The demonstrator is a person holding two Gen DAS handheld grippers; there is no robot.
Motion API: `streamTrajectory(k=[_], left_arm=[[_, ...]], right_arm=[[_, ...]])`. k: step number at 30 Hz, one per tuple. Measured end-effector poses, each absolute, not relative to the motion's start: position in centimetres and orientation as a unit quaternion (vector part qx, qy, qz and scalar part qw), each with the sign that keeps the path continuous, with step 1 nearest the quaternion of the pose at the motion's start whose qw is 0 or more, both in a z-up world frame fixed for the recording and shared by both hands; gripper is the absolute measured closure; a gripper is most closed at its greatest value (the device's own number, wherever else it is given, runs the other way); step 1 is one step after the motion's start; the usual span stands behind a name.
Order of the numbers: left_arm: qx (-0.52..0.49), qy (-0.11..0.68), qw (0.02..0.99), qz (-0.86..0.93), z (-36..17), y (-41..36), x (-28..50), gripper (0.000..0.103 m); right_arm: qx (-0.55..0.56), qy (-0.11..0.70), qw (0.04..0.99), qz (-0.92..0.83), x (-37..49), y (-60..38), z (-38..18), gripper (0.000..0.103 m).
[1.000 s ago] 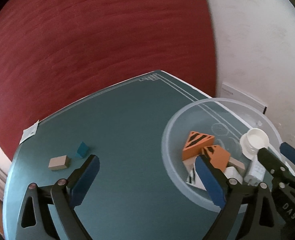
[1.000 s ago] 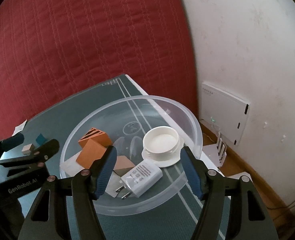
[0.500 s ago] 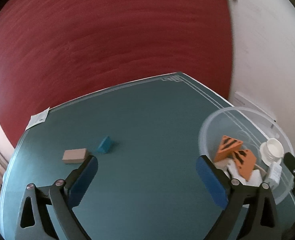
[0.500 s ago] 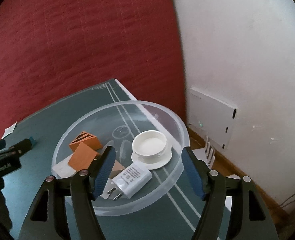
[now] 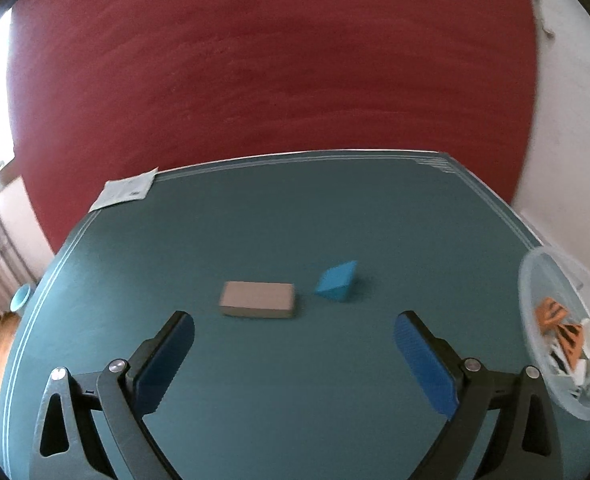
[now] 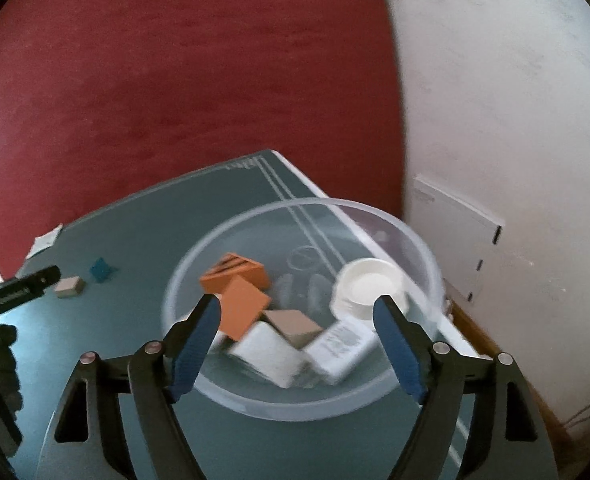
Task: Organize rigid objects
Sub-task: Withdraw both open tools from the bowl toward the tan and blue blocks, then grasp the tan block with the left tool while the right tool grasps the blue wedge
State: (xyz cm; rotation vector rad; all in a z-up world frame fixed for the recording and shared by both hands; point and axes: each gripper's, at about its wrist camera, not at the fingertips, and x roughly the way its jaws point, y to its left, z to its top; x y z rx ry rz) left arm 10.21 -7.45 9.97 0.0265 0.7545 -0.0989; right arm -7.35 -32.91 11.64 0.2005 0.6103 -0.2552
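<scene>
Blue wedge (image 5: 337, 282), tan block (image 5: 258, 300)

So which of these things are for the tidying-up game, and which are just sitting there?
Part of the job:
- tan block and blue wedge, loose on the table
- clear bowl holding orange blocks, a white cup and a charger
- left gripper, open
- right gripper, jaws just been opening, empty

Just lying about:
- paper slip
- white wall box
</scene>
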Motion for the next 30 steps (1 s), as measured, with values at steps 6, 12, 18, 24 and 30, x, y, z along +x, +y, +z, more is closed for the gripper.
streamTrajectory(k=[6,12,18,24,30], left_arm=[[-0.009,0.389,0.921,-0.028,8.5,-4.6,11.8,0.001],[0.004,0.402,0.915,-0.023,7.0,-4.3,13.7,0.001],[0.013,0.416,0.909,-0.021,5.7,-4.7,15.4,0.001],[0.003,0.440,0.898,-0.013,4.4,-4.3,16.7,0.003],[-0.014,0.444,0.894,-0.057,4.1,-4.1,16.8,0.035]], right_arm=[[0.104,0.304,0.943,-0.089,-6.4,-30.6,12.3,0.023],[0.091,0.309,0.945,-0.057,-5.6,-28.2,12.5,0.023],[0.092,0.318,0.943,-0.025,-4.3,-26.5,12.9,0.023],[0.096,0.335,0.937,0.012,-1.8,-24.6,13.0,0.023],[0.099,0.368,0.923,0.049,2.2,-21.8,11.9,0.023]])
